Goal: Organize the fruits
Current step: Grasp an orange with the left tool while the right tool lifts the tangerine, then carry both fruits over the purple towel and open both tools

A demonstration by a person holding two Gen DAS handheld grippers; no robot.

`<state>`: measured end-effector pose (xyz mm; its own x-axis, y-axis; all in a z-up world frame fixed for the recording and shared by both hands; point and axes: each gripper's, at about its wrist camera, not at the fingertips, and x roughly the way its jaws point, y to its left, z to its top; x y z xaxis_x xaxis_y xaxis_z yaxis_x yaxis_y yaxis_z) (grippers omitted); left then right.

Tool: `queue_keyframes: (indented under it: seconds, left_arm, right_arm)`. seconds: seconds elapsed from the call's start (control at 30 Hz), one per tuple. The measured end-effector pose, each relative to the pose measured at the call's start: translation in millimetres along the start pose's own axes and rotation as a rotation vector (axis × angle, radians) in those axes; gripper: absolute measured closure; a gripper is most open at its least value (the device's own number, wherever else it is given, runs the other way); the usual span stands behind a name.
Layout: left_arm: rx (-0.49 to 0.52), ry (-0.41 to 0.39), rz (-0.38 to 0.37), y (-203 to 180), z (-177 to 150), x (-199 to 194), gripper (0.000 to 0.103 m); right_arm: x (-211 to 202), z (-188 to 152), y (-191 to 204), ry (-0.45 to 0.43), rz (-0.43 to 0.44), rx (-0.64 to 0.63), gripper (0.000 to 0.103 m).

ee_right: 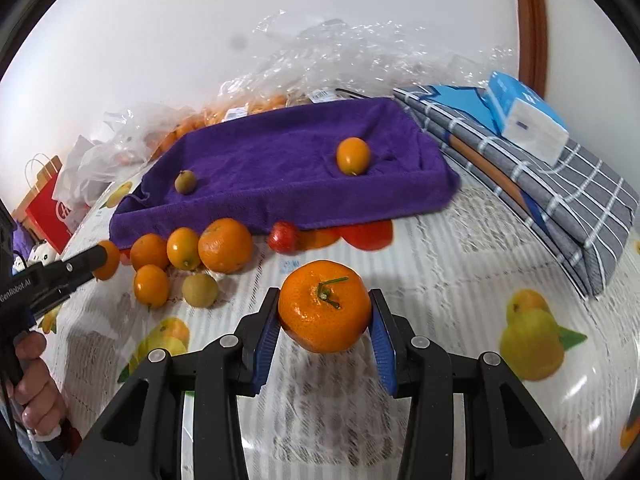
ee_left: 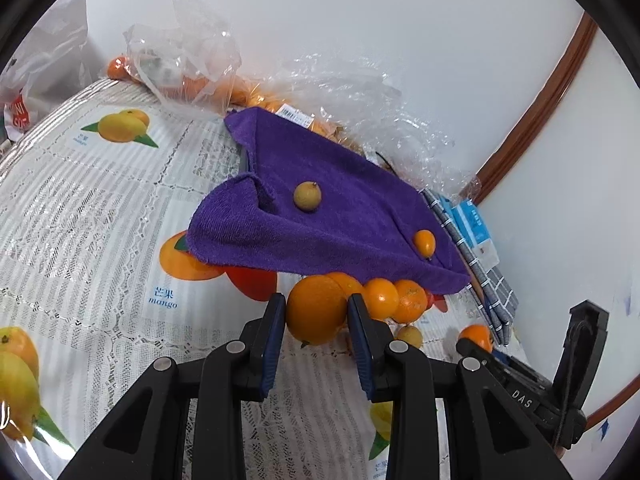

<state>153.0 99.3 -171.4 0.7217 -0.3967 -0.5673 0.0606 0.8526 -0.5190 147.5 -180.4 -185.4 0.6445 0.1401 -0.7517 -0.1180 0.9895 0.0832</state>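
Orange citrus sits between both sets of fingers. The left gripper (ee_left: pixel 316 308) is closed on a smooth orange (ee_left: pixel 314 308), its blue pads pressing the fruit's two sides; a small dark stem nub points down toward the table (ee_left: pixel 100 208). The right gripper (ee_right: pixel 325 308) is clamped on a mandarin (ee_right: pixel 325 306), held at its widest part with the green stem facing the camera, so its stem axis runs along the fingers.

The purple towel (ee_right: pixel 288 168) covers a shallow tray-like form with raised edges. It holds two fruits, well apart: a brownish-green longan (ee_right: pixel 185 181) on the left and an oval kumquat (ee_right: pixel 353 156) on the right, long axis roughly upright in the right wrist view.

Loose fruit (ee_right: pixel 224 245) lies in a cluster on the table just in front of the towel's near edge. Clear plastic bags (ee_right: pixel 248 108) containing more orange fruit lie behind the towel against the wall. A folded checked cloth (ee_right: pixel 560 188) carries a tissue pack (ee_right: pixel 524 118).
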Motion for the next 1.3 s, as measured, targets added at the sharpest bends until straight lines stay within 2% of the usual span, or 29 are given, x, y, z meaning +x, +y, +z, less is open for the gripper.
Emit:
queue_keyframes:
  seconds: [0.13,0.33,0.57,0.73,0.83,1.0,1.3]
  left_arm:
    - [-0.011,-0.026,-0.027,1,1,-7,0.073]
    - [-0.026,-0.058,-0.033,4,1,-17,0.073]
    - [0.035,-0.119,0.013,-7,0,-30,0.073]
    - [0.052,-0.140,0.010,-20,8,-41,0.073]
    - [0.060,-0.147,-0.005,-31,21,-44,0.073]
    - [0.096,-0.177,0.012,-50,50,-39,0.073]
    - [0.156,-0.180,0.040,-70,89,14,0.073]
  right_arm:
    - [-6,-2,-6,0.038,-0.004,0.012,0.061]
    - [-34,5,-11,-0.013,-0.039,0.012,0.061]
    - [-51,16,-15,-0.044,-0.035,0.029,0.061]
    - [-55,33,-13,-0.065,-0.033,0.025,0.061]
    - [-54,49,-9,-0.091,-0.030,0.017,0.061]
    - [-43,80,-6,-0.142,-0.009,0.027,0.061]
    - [4,119,-12,-0.153,0.008,0.048,0.061]
